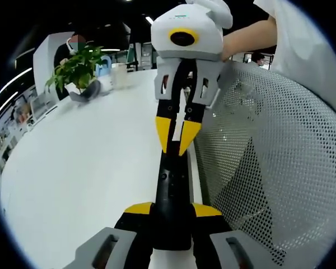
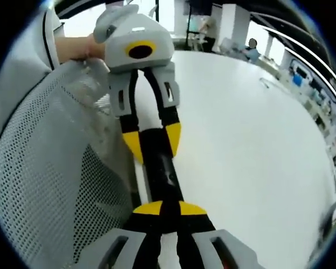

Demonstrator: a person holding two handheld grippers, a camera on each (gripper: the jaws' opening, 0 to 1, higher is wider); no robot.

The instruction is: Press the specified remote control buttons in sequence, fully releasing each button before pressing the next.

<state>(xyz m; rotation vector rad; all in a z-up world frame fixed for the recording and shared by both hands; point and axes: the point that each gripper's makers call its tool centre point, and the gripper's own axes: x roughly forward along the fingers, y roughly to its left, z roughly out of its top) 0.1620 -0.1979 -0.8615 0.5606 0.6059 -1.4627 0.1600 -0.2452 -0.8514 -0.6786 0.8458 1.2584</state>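
A black remote [image 1: 172,185] lies lengthwise between the yellow pads of my left gripper [image 1: 172,210], which is shut on its near end above the white table [image 1: 89,168]. My right gripper [image 1: 175,150] comes in from the top, its yellow tips drawn together and resting on the remote's far end. In the right gripper view the remote [image 2: 162,168] runs from my right gripper [image 2: 169,209] up to the left gripper [image 2: 154,147], whose yellow fingertips [image 2: 131,143] clamp its sides. The buttons are too dark to make out.
A white mesh chair back [image 1: 269,168] stands close beside the remote, seen also as the mesh [image 2: 45,179]. A potted plant [image 1: 78,70] sits at the table's far side. A person's bare arm [image 1: 249,36] reaches to the right gripper. The table [image 2: 252,145] spreads wide.
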